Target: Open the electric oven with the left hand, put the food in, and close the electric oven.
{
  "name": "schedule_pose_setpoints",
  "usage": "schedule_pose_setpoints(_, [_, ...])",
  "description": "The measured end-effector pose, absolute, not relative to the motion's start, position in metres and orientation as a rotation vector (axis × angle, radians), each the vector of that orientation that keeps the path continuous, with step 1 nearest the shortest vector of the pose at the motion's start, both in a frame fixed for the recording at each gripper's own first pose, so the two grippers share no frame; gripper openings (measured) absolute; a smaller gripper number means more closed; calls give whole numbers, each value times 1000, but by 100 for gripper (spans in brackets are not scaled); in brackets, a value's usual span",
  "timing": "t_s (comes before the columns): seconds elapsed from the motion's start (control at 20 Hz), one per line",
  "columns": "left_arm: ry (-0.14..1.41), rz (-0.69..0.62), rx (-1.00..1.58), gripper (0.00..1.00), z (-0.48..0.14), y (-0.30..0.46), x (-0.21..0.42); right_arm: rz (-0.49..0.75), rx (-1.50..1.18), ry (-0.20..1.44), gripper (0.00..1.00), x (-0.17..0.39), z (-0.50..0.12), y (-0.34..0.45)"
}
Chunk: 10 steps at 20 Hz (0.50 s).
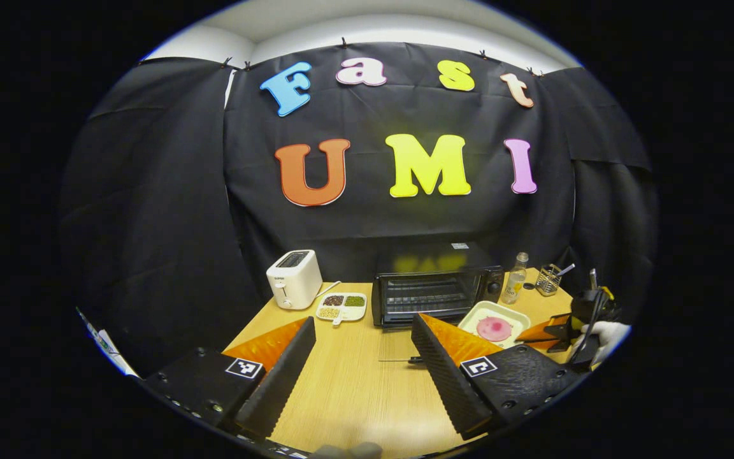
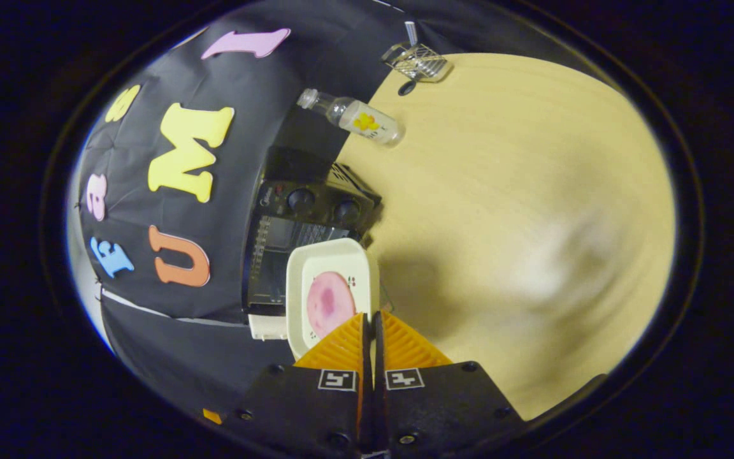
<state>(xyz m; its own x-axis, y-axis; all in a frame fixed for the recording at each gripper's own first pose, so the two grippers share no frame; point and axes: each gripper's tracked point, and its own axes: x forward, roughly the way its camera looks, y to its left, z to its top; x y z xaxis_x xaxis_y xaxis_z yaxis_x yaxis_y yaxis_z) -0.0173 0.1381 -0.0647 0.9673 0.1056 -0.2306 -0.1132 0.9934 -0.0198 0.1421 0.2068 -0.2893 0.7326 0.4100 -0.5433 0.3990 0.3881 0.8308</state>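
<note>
The black electric oven [image 1: 437, 290] stands at the back of the wooden table, and its glass door looks upright with the racks showing through. My left gripper [image 1: 364, 322] hovers open in front of it, some way short, with nothing between its fingers. A white tray [image 2: 332, 255] carrying a round pink piece of food [image 2: 327, 305] is tilted near the oven's [image 2: 303, 223] control side. My right gripper [image 2: 371, 317] is shut on the tray's rim. In the left gripper view the tray [image 1: 478, 313] sits right of the oven, with the right gripper [image 1: 548, 333] and a white-gloved hand [image 1: 610, 333] behind it.
A white toaster [image 1: 294, 278] and a sectioned dish of grains [image 1: 341, 307] stand left of the oven. A clear bottle [image 1: 515, 278] and a wire basket [image 1: 548, 278] are at the back right. A thin dark object [image 1: 415, 360] lies on the table near my left gripper.
</note>
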Motion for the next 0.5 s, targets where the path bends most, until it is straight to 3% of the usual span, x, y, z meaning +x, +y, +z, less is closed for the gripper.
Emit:
schedule_pose_setpoints(0.15, [216, 123, -27, 97, -57, 140, -21, 21, 1198, 831, 4, 136, -299, 258])
schedule_pose_setpoints(0.5, [219, 138, -33, 97, -59, 144, -30, 33, 1199, 803, 0, 174, -301, 308])
